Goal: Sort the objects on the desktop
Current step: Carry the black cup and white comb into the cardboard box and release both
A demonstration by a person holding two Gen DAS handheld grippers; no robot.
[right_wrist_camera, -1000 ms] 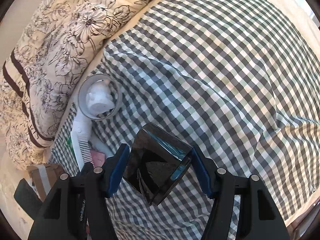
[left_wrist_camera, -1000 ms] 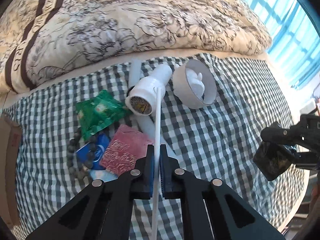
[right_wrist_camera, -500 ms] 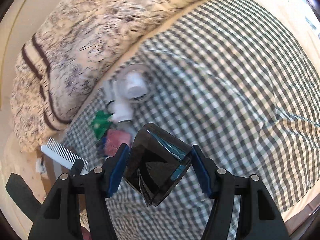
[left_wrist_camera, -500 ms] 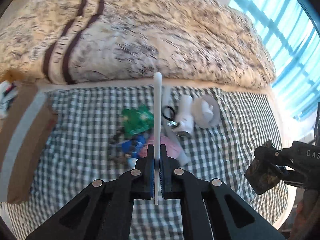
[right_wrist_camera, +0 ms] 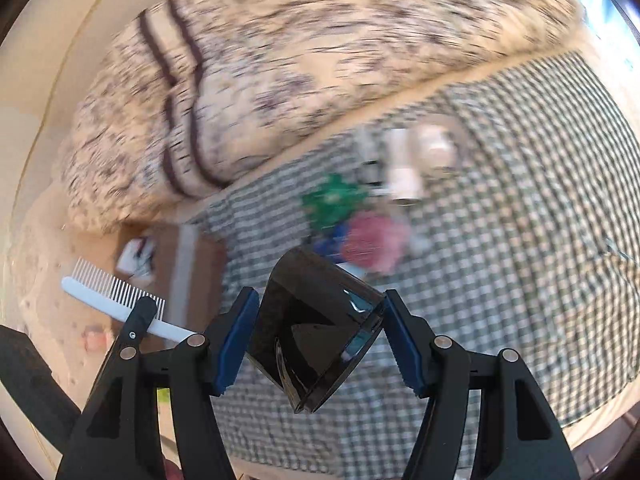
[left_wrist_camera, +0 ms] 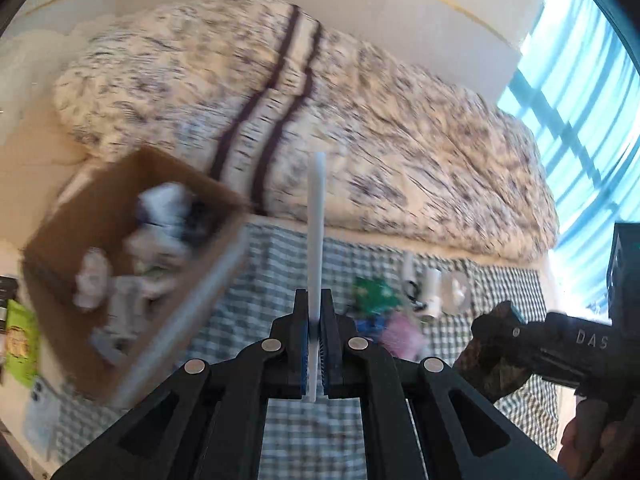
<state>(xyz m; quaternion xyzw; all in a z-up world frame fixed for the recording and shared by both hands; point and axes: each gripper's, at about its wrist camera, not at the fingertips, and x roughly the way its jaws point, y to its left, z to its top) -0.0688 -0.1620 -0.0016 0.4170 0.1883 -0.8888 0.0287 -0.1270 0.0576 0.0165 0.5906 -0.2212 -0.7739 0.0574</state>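
We have swung both loads up, away from pile toward cardboard box (left_wrist_camera: 132, 264), now in view at left; drop-off looks next. Left gripper (left_wrist_camera: 316, 344) clamped on white comb (left_wrist_camera: 318, 240), comb upright, box beyond-left. Right gripper (right_wrist_camera: 316, 340) pinches black box (right_wrist_camera: 320, 320); leftover clutter (right_wrist_camera: 360, 216) on checked sheet (right_wrist_camera: 520, 240).

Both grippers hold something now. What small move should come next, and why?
Probably carry the left gripper a little further toward the open cardboard box and stop above it. Its jaws are shut on the white comb, the box already holds other items, and the comb is not yet over its opening. The right gripper, holding the black box, can follow.
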